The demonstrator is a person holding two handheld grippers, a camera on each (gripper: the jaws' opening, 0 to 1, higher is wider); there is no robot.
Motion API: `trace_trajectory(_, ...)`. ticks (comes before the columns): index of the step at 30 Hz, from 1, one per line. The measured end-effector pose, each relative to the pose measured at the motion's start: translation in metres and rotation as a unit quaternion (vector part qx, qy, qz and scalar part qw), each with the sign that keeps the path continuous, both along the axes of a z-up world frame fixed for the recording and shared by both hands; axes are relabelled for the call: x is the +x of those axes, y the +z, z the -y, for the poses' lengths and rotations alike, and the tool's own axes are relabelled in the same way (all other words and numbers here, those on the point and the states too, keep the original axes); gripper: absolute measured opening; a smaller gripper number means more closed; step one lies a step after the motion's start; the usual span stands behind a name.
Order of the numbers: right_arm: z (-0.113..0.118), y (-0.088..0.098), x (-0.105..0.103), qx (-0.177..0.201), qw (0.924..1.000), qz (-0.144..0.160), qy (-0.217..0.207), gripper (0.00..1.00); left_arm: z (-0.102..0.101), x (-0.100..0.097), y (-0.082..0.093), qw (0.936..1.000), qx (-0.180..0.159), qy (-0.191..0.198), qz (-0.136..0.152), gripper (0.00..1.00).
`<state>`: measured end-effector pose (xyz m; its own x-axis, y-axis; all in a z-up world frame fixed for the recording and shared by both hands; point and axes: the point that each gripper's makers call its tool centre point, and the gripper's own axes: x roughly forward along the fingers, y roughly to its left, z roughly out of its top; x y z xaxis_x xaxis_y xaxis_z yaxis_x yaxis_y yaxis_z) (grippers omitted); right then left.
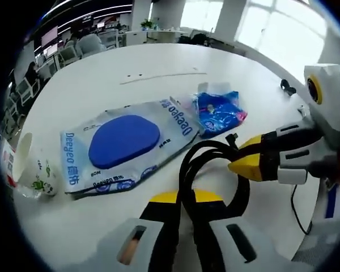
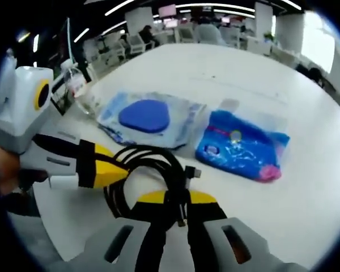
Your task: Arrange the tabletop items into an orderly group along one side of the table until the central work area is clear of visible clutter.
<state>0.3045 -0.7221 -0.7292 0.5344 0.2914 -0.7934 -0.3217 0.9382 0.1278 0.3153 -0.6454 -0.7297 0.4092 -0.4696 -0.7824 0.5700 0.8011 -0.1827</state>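
A coiled black cable (image 1: pixel 199 149) lies at the near edge of the round white table (image 1: pixel 102 79). My left gripper (image 1: pixel 184 198) is shut on its lower strands. My right gripper (image 1: pixel 239 164) comes in from the right, its yellow tips closed against the coil's right side. In the right gripper view, the right gripper (image 2: pixel 177 199) is shut on the cable (image 2: pixel 153 152), and the left gripper (image 2: pixel 122 170) meets the coil from the left. Beyond the cable lie a flat wipes pack (image 1: pixel 124 141) with a blue oval lid and a blue tissue pack (image 1: pixel 220 112).
A paper cup (image 1: pixel 31 167) lies on its side at the table's left edge. A small black object (image 1: pixel 287 86) rests far right, and a thin black wire (image 1: pixel 294 207) runs off the near right edge. Office desks and chairs stand beyond the table.
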Motion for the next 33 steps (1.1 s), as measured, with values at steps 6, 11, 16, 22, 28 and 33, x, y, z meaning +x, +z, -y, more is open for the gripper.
trace_trajectory(6, -0.005, -0.005, 0.002, 0.001, 0.9999, -0.007, 0.008, 0.09, -0.006, 0.001, -0.004, 0.9998, -0.001, 0.013, -0.015, 0.06)
trace_trajectory(11, -0.008, -0.010, 0.001, 0.005, 0.9999, -0.012, 0.010, 0.09, -0.008, 0.000, -0.009, 0.9997, 0.007, 0.013, -0.019, 0.06)
trace_trajectory(16, -0.008, -0.014, 0.001, 0.010, 0.9998, -0.016, 0.006, 0.09, -0.008, 0.002, -0.009, 0.9998, 0.017, 0.003, -0.010, 0.06)
trace_trajectory(22, -0.008, -0.016, 0.002, 0.015, 0.9998, -0.015, 0.004, 0.09, -0.008, 0.004, -0.010, 0.9999, 0.013, 0.002, -0.010, 0.06)
trace_trajectory(28, -0.009, -0.015, 0.001, 0.018, 0.9997, -0.003, 0.015, 0.10, -0.008, 0.004, -0.011, 0.9996, 0.028, -0.005, 0.005, 0.07)
trace_trajectory(33, -0.010, -0.015, 0.001, 0.019, 0.9997, 0.004, 0.017, 0.11, -0.009, 0.005, -0.010, 0.9992, 0.038, -0.003, 0.014, 0.08)
